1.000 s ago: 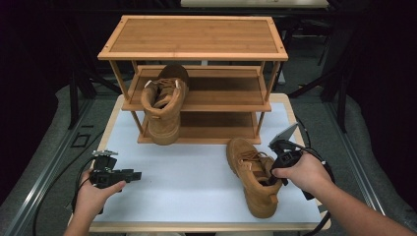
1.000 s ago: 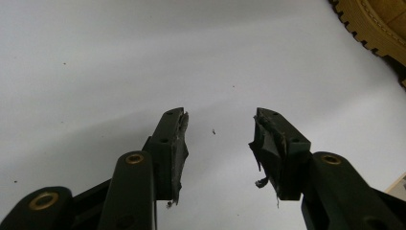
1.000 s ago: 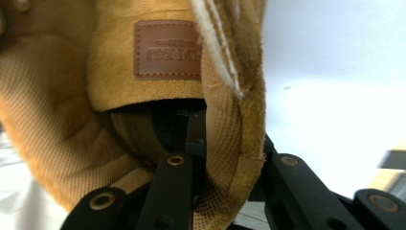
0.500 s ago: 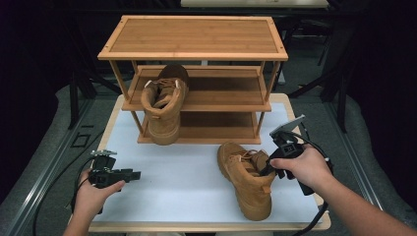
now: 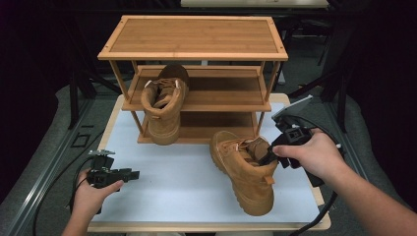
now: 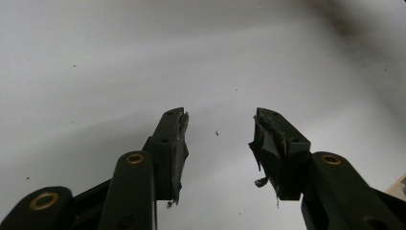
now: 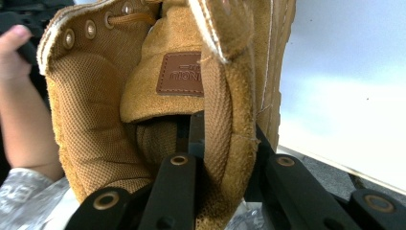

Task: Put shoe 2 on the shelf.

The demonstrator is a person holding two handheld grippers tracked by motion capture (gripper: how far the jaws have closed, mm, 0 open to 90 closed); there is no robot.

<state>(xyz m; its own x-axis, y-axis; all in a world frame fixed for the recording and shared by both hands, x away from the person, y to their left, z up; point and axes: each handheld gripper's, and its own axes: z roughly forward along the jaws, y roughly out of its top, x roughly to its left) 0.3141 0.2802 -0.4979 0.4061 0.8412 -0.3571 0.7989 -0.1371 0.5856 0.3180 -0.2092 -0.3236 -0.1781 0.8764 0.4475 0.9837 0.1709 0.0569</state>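
Note:
A tan boot (image 5: 243, 169) is held over the white table top (image 5: 177, 179) at the front right, toe pointing toward the rack. My right gripper (image 5: 268, 157) is shut on the back of its collar (image 7: 225, 139), one jaw inside the boot and one outside. A second tan boot (image 5: 164, 105) hangs off the middle shelf of the wooden shoe rack (image 5: 194, 44), heel down at the rack's left front. My left gripper (image 5: 132, 173) rests low over the table at the front left, open with nothing between its fingertips (image 6: 218, 139).
The three-tier rack stands at the back of the table, its top shelf bare. Dark floor and black frame legs (image 5: 74, 98) surround the table. A cable (image 5: 324, 216) trails from the right gripper past the table's front right corner.
The right gripper has swung the boot leftward and turned it, so its toe has moved toward the table's middle and the rack. The left gripper has stayed put.

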